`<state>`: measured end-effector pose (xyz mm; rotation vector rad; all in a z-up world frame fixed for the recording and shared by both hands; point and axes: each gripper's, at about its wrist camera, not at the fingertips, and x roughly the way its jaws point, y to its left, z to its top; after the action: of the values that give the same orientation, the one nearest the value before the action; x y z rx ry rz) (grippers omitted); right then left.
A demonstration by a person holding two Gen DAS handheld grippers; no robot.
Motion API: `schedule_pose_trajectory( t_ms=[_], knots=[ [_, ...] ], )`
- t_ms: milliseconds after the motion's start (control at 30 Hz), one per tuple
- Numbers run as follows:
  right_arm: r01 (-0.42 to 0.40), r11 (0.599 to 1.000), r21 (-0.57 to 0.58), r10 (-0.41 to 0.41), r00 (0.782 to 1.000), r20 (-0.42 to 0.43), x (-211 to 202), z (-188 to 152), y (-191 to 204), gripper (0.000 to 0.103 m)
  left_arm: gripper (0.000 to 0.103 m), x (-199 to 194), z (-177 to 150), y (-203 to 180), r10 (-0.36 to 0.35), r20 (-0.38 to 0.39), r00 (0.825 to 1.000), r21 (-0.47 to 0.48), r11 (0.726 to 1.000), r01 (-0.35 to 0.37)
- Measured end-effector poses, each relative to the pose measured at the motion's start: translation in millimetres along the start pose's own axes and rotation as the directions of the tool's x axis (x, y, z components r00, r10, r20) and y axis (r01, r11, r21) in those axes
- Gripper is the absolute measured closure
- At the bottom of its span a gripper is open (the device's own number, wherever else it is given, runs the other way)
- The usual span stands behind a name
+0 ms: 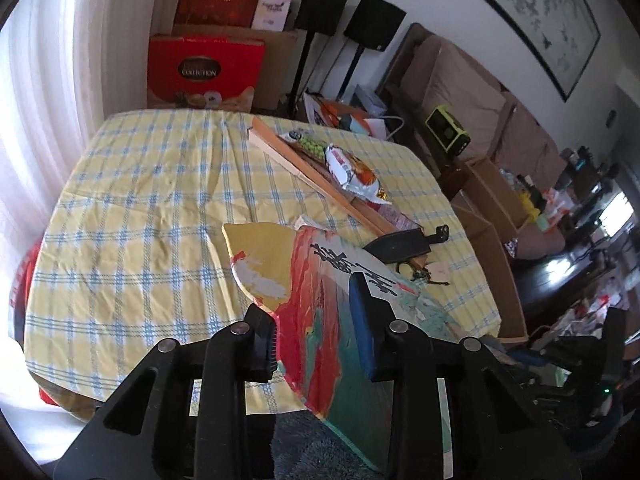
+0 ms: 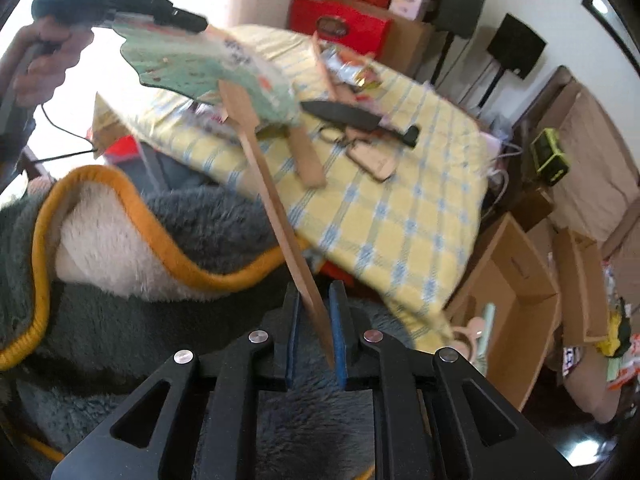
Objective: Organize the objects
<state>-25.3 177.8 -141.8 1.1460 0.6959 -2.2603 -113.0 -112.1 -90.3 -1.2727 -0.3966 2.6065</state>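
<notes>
Hand [image 2: 44, 60] only in right-wrist view

A white curtain [image 1: 44, 92] glows with daylight beside a checked-cloth table [image 1: 132, 208]; a framed painting [image 1: 536, 12] hangs above a brown sofa [image 1: 460, 80].

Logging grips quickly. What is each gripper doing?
Left gripper: shut on the paper fan.
Right gripper: shut on the wooden stick.
</notes>
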Motion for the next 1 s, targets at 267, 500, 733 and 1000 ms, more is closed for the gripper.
schedule_pose_trajectory(
  t_ms=[267, 500, 733, 1000],
  knots=[
    [0.035, 0.999, -0.003, -0.035, 0.999, 0.031, -11.3, 8.0, -0.6, 0.09, 0.074, -19.5, 5.9, -6.2, 0.015, 0.051, 0.999, 0.026, 1.0, -0.017],
    [0.035, 0.999, 0.028, -0.037, 0.998, 0.058, -17.6, 11.1, -6.2, 0.089, 0.074, -30.9, 8.7, -11.4, 0.016, 0.086, 0.996, 0.039, 0.999, -0.019],
    [0.043, 0.996, 0.072, -0.049, 0.996, 0.079, -25.2, 13.3, -16.8, 0.088, 0.074, -41.2, 10.9, -20.4, 0.002, 0.117, 0.993, 0.054, 0.999, -0.008],
    [0.052, 0.996, 0.078, -0.06, 0.994, 0.094, -31.5, 15.8, -20.8, 0.087, 0.074, -50.3, 12.6, -24.2, -0.013, 0.136, 0.991, 0.059, 0.998, 0.005]
  ],
)
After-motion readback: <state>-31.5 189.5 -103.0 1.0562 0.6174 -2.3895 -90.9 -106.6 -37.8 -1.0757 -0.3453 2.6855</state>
